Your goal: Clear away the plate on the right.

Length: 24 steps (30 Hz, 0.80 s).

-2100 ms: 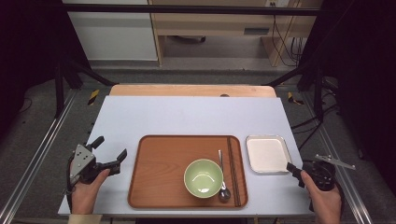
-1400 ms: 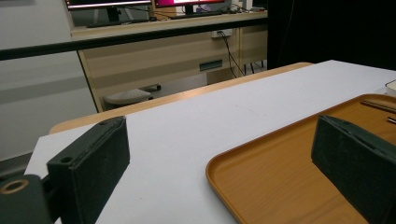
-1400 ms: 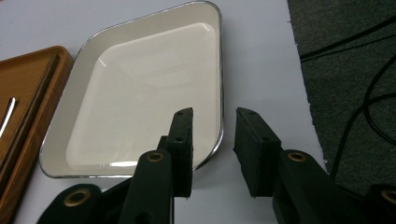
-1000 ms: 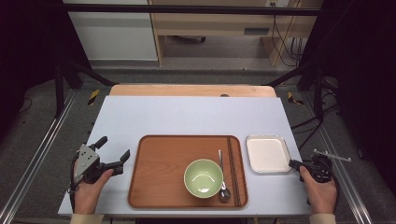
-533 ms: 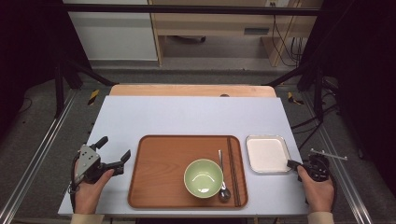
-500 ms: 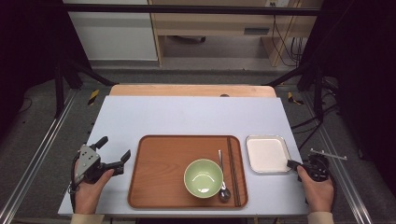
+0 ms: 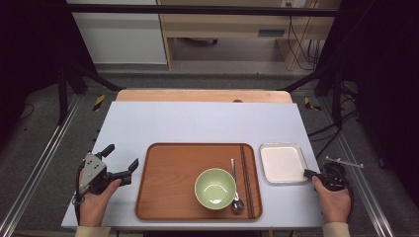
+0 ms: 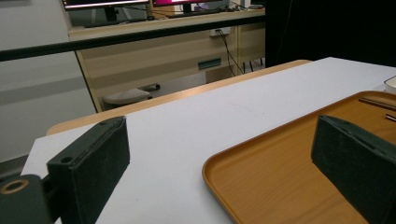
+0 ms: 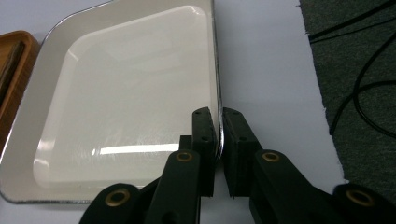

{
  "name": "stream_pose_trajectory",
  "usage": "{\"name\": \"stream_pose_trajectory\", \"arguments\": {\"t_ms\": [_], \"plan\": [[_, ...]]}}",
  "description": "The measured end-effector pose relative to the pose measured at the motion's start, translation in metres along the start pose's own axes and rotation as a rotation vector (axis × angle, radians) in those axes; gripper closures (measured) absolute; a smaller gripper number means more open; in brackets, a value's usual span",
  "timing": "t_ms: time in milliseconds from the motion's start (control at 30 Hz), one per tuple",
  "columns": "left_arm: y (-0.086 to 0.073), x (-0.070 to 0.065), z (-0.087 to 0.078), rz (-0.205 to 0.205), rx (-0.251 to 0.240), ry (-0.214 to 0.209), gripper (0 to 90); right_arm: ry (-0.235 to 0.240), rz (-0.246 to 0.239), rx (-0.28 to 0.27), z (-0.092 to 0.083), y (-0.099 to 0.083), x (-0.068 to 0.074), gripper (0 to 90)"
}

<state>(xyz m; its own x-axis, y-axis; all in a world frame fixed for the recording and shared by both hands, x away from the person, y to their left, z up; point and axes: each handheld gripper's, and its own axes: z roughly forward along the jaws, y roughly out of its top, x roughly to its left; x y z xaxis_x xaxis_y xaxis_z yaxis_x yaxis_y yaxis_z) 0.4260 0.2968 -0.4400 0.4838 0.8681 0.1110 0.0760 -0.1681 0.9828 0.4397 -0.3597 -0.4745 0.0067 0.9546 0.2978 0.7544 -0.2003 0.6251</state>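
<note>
Glossy cream tray [image 9: 116,102] with a shiny metal-looking rim sits between the matt black pads [image 9: 204,140]; beyond it, a smooth wood-toned, perhaps plastic, serving tray [image 9: 11,70].

High view looking down on whole table [image 7: 197,123], gripper views low and close, sharing tray [image 7: 163,197] and white dish [image 9: 116,93]

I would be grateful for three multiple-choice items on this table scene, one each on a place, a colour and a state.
1. Where does the white square dish stand?
A. right of the wooden tray
B. on the tray
C. inside the bowl

2. What colour is the bowl?
A. red
B. light green
C. black

3. How is the right gripper?
A. wide open above the bowl
B. holding the spoon
C. closed on the dish's rim

Key: 1 A, the dish sits on the table beside the tray; 2 B, the high view shows it pale green; 3 C, its jaws, just closing, pinch the rim.
</note>
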Motion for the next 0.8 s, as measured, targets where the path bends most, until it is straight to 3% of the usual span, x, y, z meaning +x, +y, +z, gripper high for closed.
{"name": "stream_pose_trajectory", "arguments": {"t_ms": [200, 433, 633, 800], "plan": [[0.000, 0.000, 0.000, -0.001, -0.003, 0.001, 4.4, -0.014, -0.006, 0.001, 0.000, 0.001, 0.002, 86.9], [0.001, 0.001, -0.001, -0.003, -0.006, 0.007, 4.5, 0.034, -0.006, -0.043, -0.005, 0.004, 0.001, 87.4], [0.002, 0.002, -0.002, -0.002, -0.011, 0.012, 4.6, 0.039, 0.007, -0.061, -0.007, 0.004, 0.000, 87.5], [0.004, 0.002, -0.003, -0.001, -0.017, 0.014, 4.6, 0.073, 0.026, -0.096, -0.010, 0.003, -0.001, 87.5]]}}
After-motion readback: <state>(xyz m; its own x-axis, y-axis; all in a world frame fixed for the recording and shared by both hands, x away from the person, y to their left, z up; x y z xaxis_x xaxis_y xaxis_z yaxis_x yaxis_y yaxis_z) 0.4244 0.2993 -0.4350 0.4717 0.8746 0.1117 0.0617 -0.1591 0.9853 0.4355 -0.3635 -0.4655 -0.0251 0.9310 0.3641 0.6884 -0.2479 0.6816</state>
